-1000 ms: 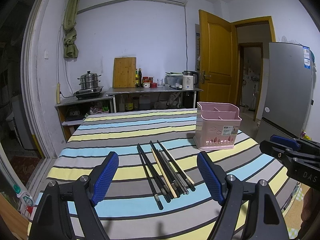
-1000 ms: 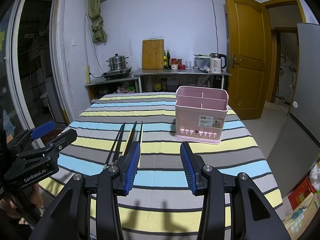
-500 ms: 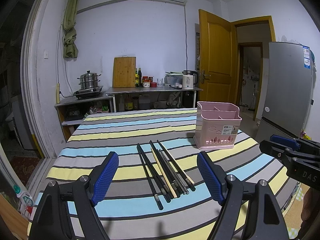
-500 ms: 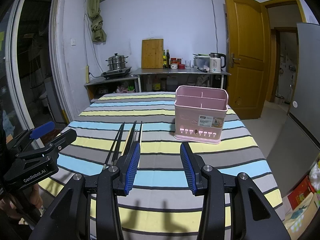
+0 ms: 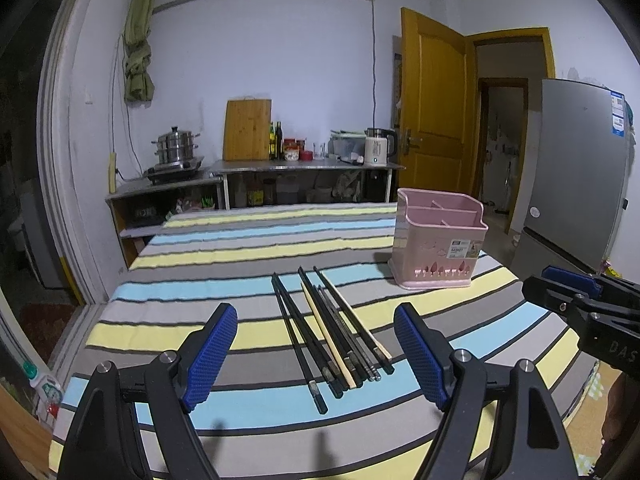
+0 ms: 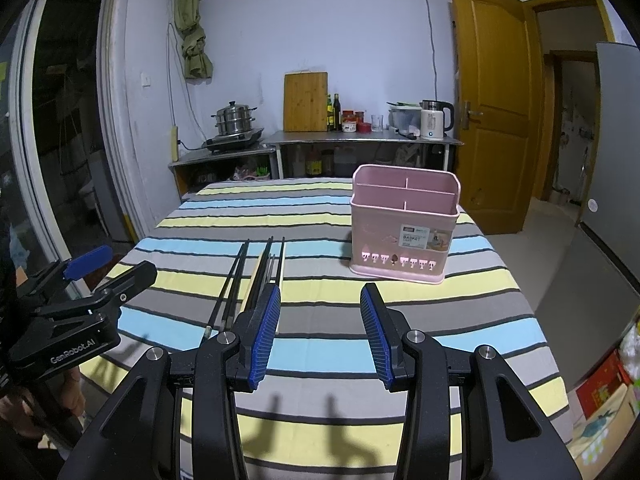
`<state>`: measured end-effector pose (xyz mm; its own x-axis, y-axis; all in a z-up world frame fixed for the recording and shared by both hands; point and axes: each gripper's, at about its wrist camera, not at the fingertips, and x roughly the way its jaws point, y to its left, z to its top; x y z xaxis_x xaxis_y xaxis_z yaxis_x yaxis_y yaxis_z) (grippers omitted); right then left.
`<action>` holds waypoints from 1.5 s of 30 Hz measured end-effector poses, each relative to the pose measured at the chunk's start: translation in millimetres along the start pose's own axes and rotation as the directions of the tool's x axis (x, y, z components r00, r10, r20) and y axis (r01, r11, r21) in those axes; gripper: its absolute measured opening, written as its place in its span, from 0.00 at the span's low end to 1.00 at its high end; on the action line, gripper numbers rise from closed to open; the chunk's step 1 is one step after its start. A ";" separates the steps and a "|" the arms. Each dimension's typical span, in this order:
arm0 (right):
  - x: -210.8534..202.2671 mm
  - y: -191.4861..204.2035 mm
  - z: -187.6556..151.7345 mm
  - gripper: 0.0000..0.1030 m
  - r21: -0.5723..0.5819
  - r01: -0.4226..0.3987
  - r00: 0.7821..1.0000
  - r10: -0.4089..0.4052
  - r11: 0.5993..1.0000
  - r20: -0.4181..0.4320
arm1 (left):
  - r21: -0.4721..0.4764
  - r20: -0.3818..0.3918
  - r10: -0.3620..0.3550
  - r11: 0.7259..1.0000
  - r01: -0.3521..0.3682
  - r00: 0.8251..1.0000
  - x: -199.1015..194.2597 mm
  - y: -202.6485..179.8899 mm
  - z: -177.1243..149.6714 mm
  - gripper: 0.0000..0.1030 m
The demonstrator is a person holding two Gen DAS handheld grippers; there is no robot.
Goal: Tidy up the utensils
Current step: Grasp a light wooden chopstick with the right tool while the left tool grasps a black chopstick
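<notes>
The chopsticks [image 5: 334,336] lie flat in a loose bundle on the striped counter [image 5: 200,264], long axes running near to far. In the left view they slant a little, the near ends to the right of the far ends. The bundle is mostly black sticks with a pale one [image 5: 326,334] among them, and one black stick sits slightly apart on the left; the exact count is hard to make out where they overlap.

The left tongs [image 5: 316,360] are released, blue pads wide apart, nothing between them. The chopsticks lie on the counter ahead of them, in line with the gap and touching neither pad.

The right tongs [image 6: 320,336] are also released and empty. From this view the chopsticks [image 6: 256,280] lie ahead and left, their near ends partly hidden behind the left pad.

The pink basket [image 6: 404,224] stands upright on the counter beyond and right of the chopsticks, well apart from them, its compartments empty as far as can be seen.
</notes>
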<state>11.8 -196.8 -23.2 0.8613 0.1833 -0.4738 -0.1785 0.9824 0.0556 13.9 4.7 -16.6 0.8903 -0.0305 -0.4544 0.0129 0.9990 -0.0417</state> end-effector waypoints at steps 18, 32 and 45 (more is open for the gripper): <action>96.3 -0.7 7.2 0.41 0.029 -0.087 0.980 0.090 0.996 -0.177 | -0.097 -0.334 0.009 0.994 -0.044 0.943 138.1 57.8 -11.2 0.64; 193.0 9.0 15.6 0.29 0.045 -0.175 0.935 0.180 0.984 -0.306 | -0.121 -0.445 -0.014 0.992 -0.044 0.895 210.2 73.8 -13.4 0.54; 247.5 21.2 15.9 0.17 0.061 -0.210 0.896 0.217 0.976 -0.386 | -0.026 -0.448 0.058 0.997 -0.078 0.892 215.9 65.6 -12.0 0.45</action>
<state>228.8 -130.0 -125.3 0.5496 0.3631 -0.7524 -0.3257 0.9225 0.2072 201.5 63.3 -128.2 0.5907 0.0164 -0.8068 -0.0683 0.9972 -0.0297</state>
